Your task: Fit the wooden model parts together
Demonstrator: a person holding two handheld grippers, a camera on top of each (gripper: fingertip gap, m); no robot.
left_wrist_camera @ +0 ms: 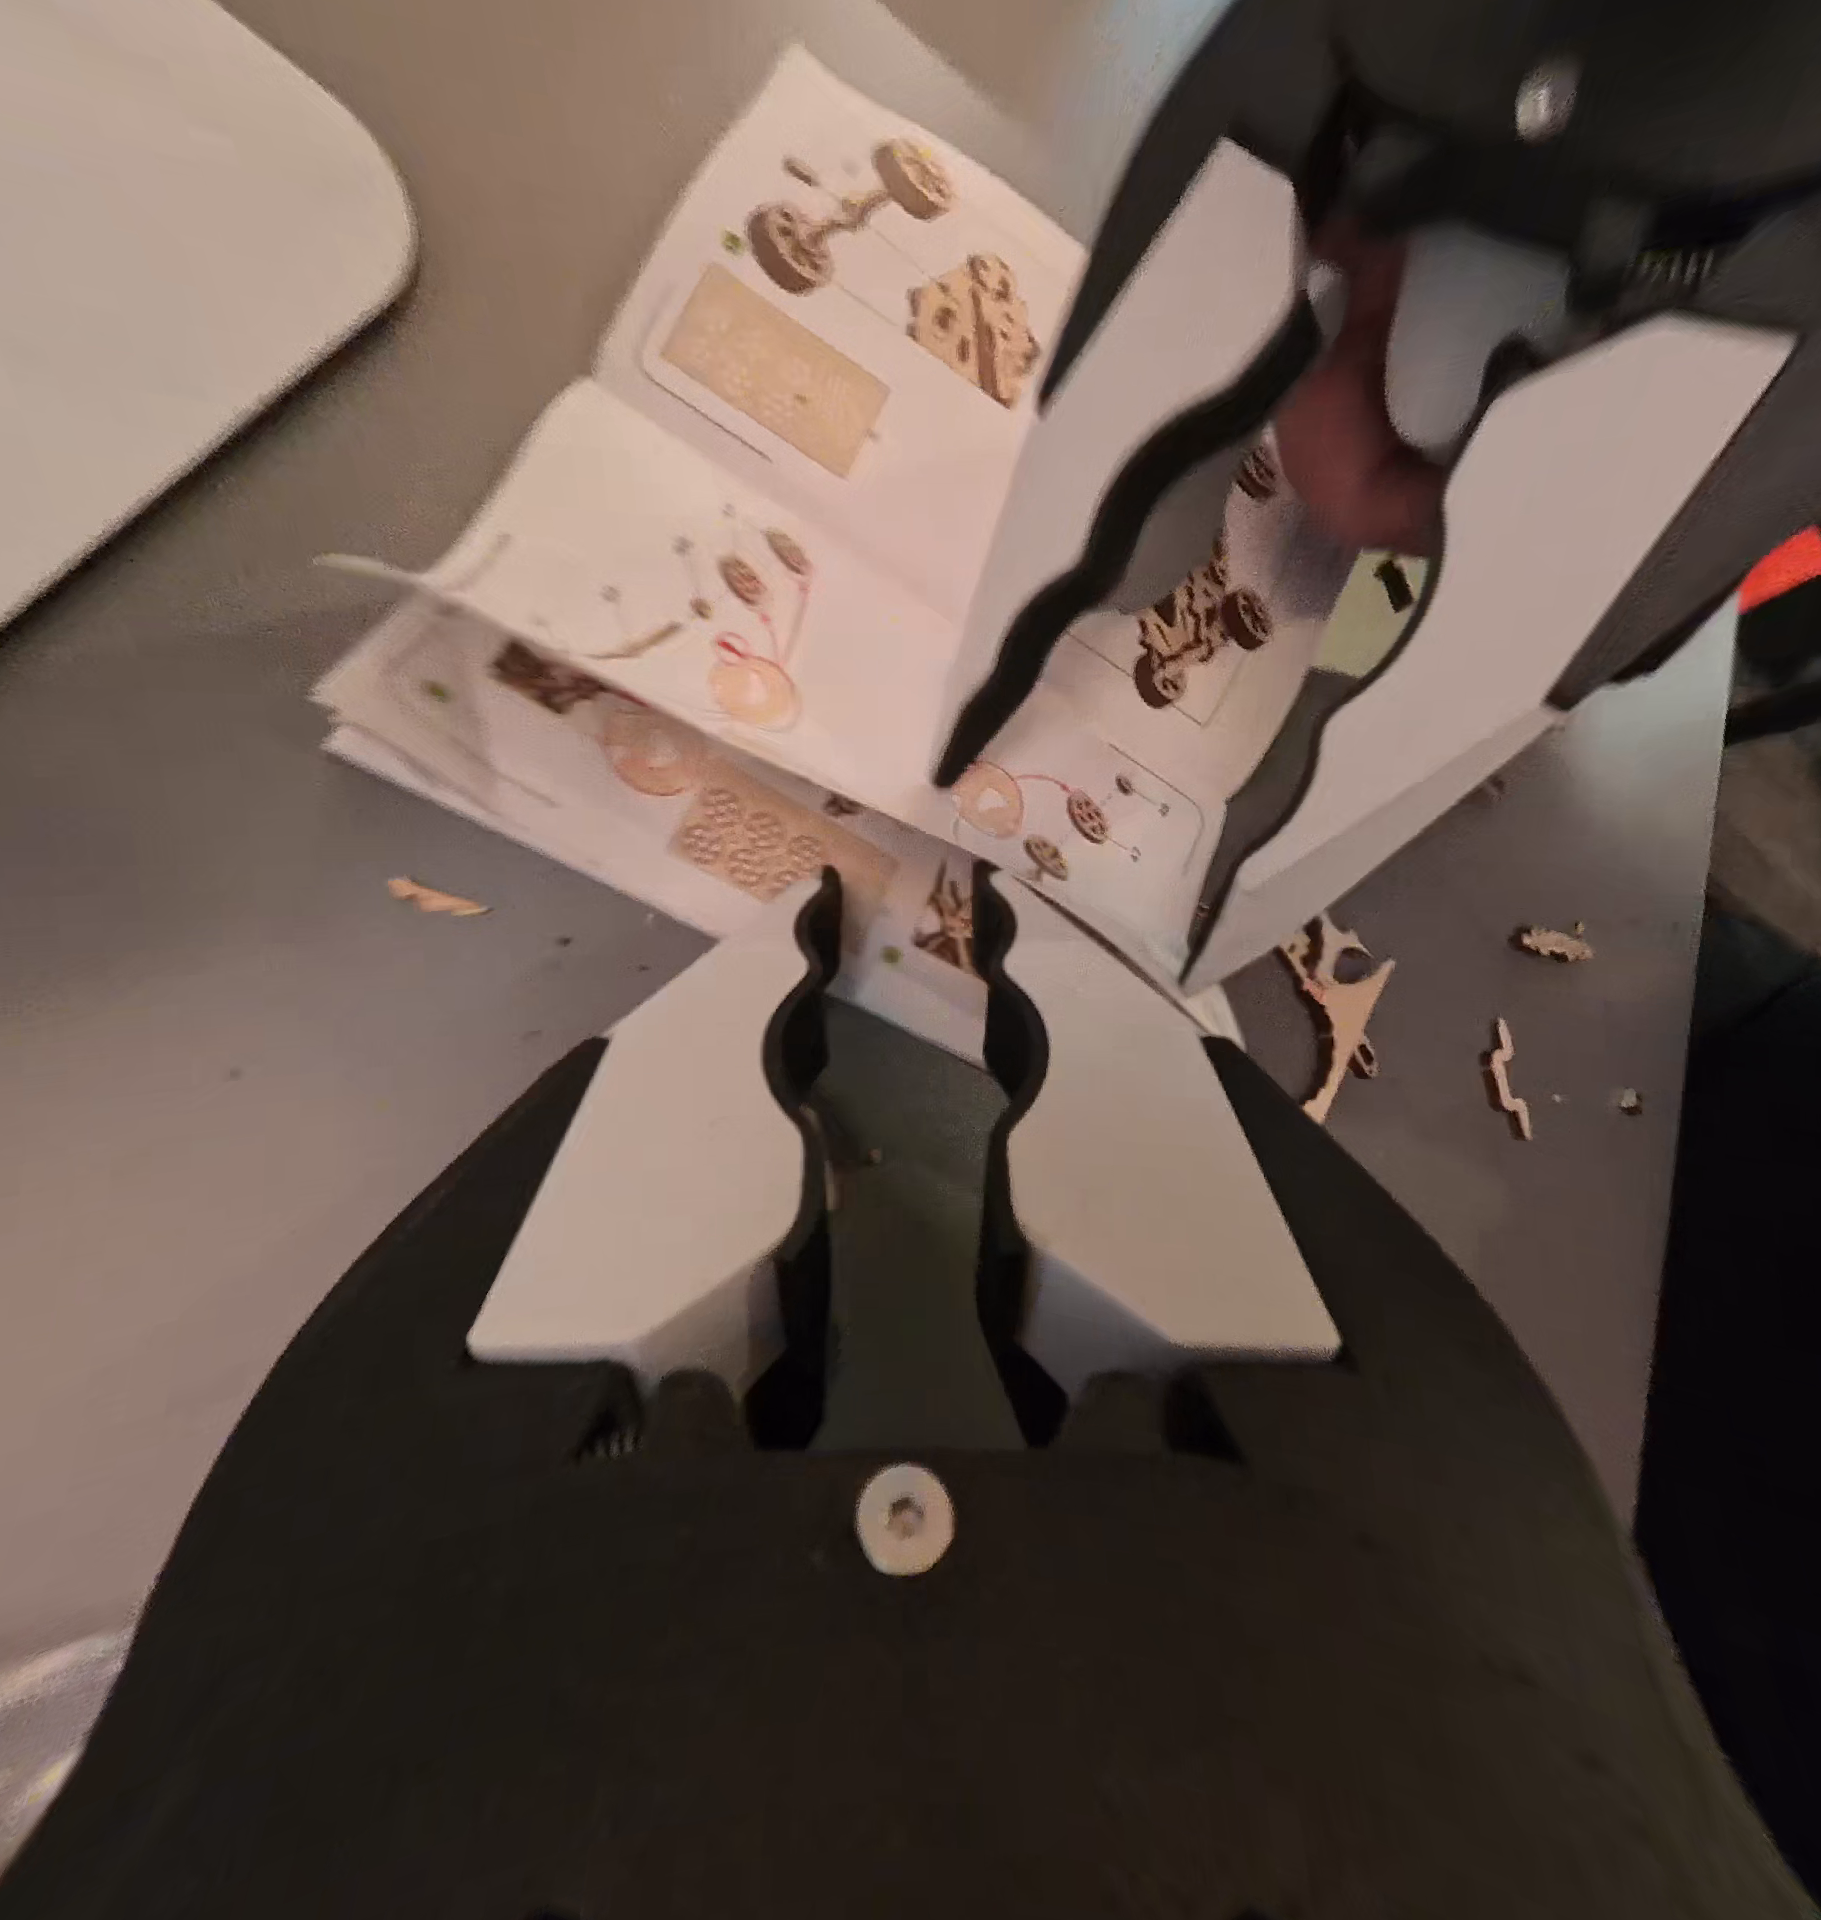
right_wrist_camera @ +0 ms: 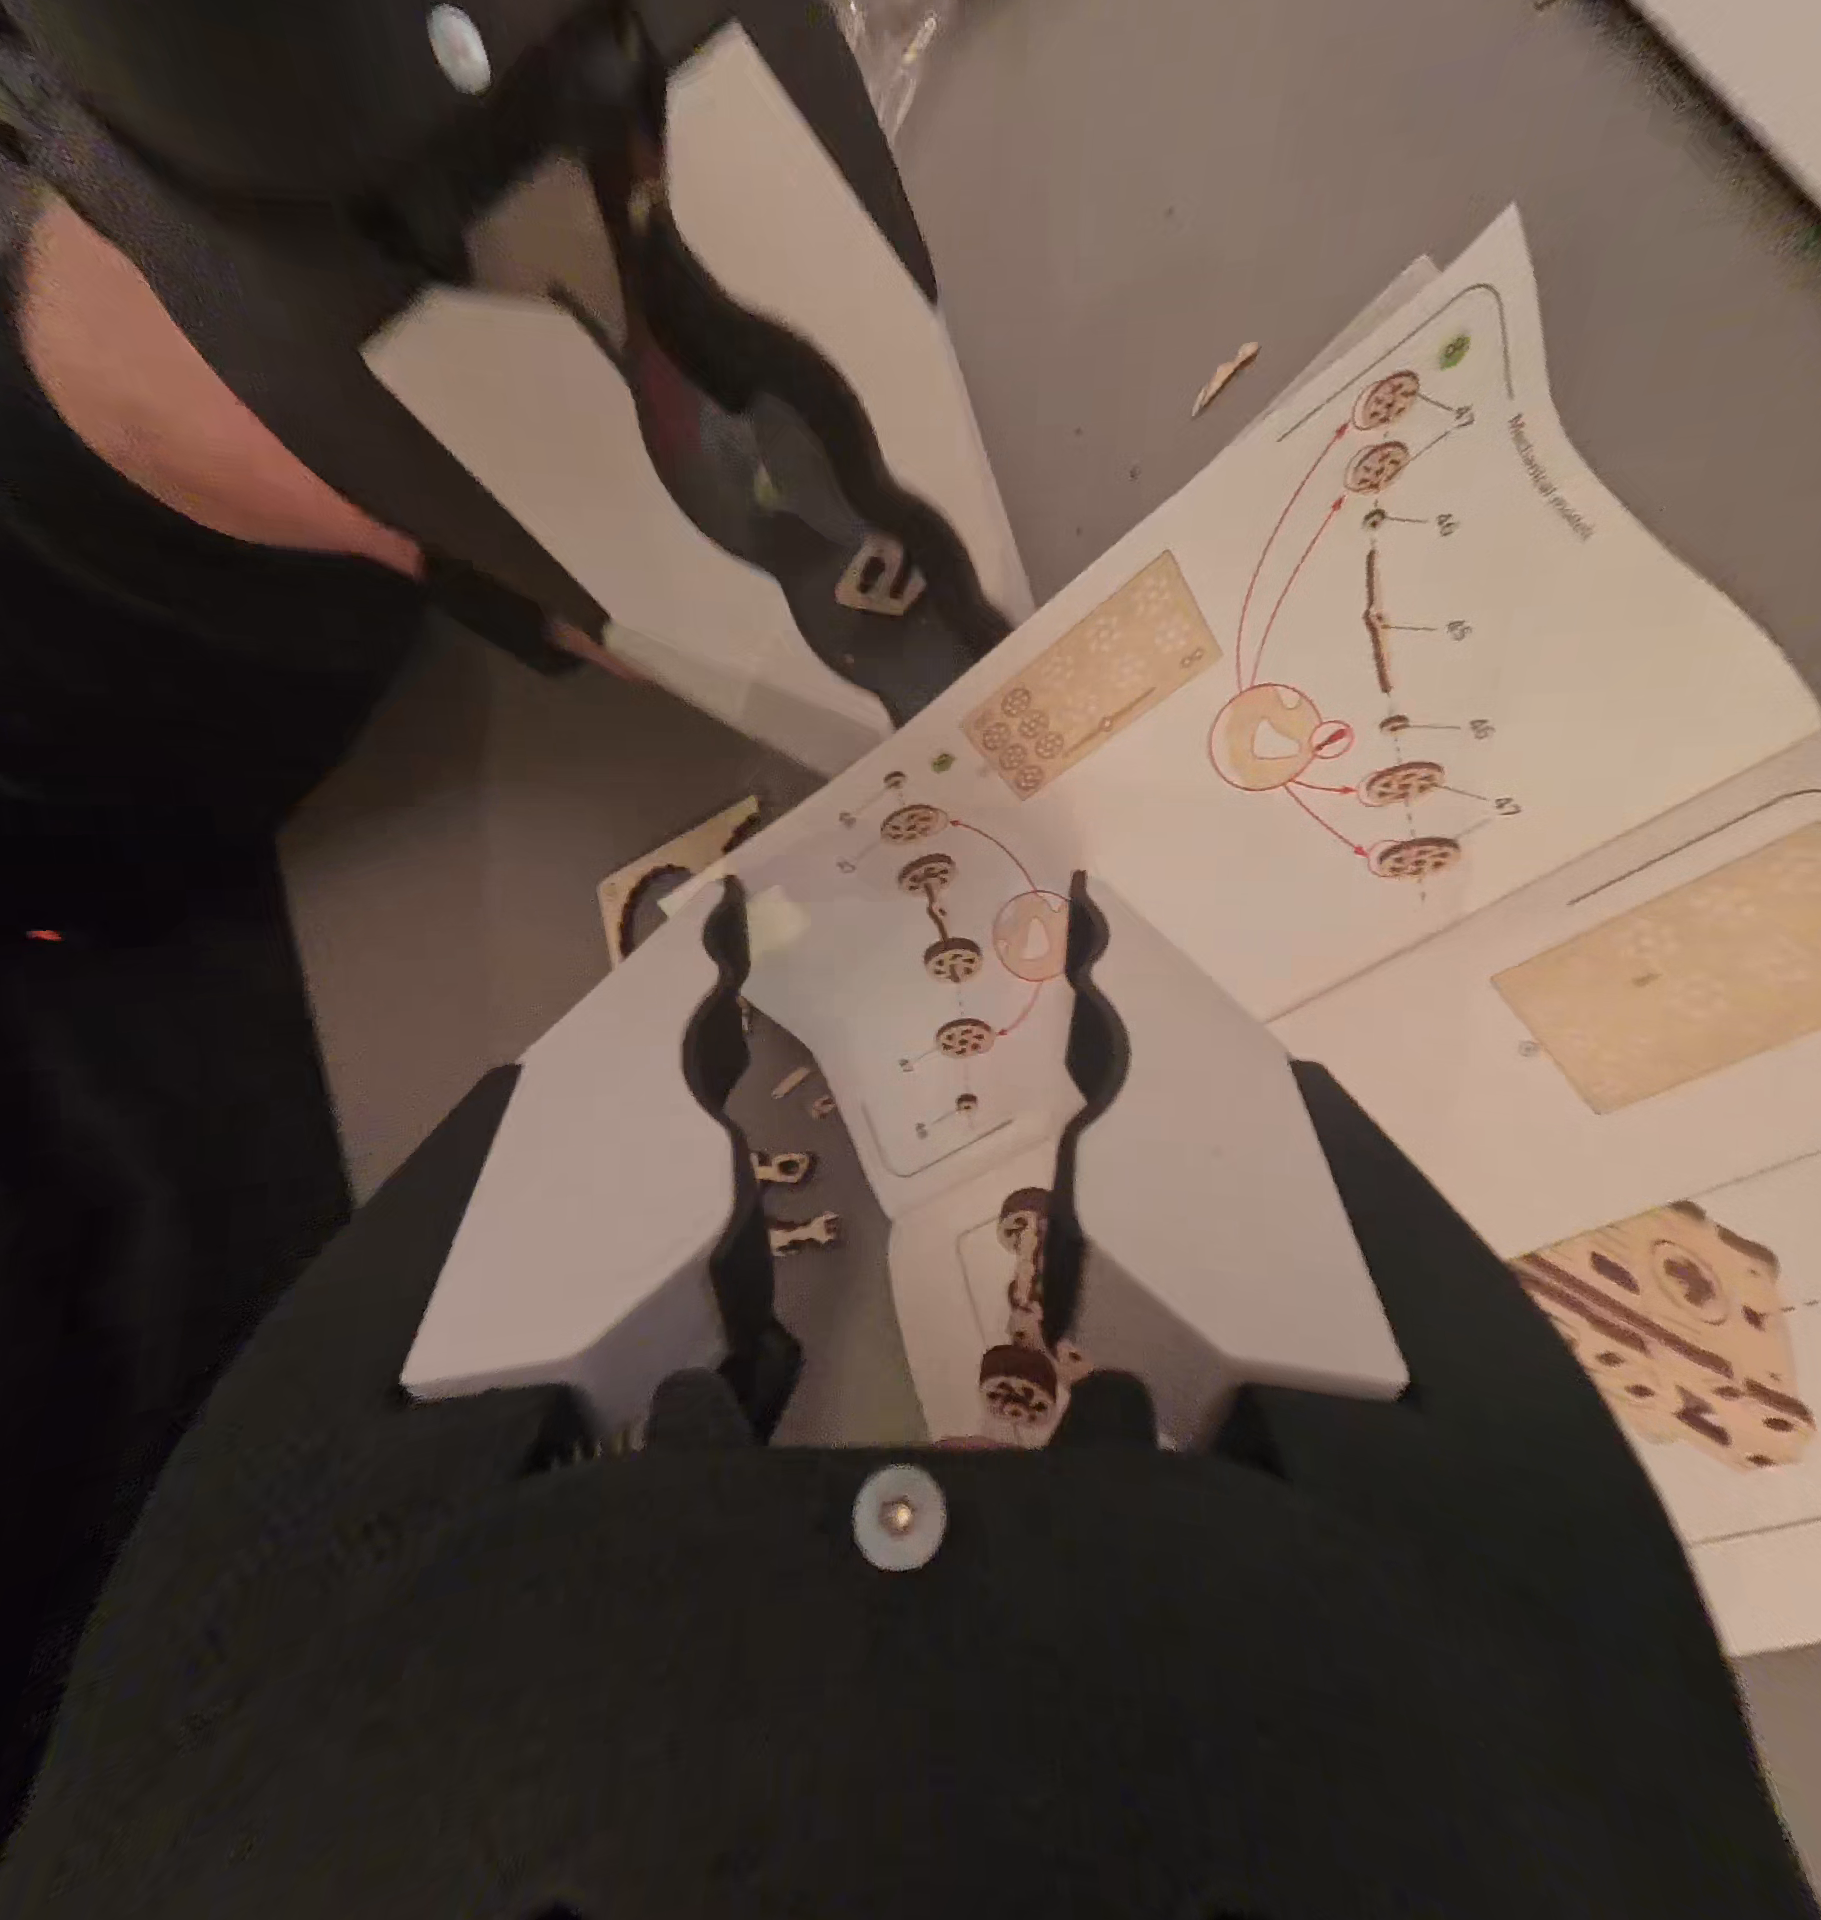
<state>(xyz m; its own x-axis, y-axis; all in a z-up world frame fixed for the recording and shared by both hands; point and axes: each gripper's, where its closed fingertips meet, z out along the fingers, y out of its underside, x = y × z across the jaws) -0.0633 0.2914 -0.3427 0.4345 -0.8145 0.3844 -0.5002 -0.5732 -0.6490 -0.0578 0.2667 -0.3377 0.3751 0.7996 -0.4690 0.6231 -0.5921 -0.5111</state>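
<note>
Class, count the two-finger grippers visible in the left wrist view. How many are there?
2. The left gripper fills the bottom centre, jaws apart over the instruction sheet; the right gripper reaches in from the upper right, jaws also apart. None seem hidden.

Matt paper instruction sheet [right_wrist_camera: 1301, 623]; laser-cut wooden pieces [left_wrist_camera: 1337, 997].

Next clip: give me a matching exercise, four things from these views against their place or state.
Things:
1. instruction booklet
2. small wooden pieces
3. right gripper
4. white panel

Place or state:
A. jaws apart, above the booklet
B. rounded corner, upper left of the left wrist view
C. lying open on the grey table
D. scattered on the table beside the booklet

Pairs: 1-C, 2-D, 3-A, 4-B
</note>
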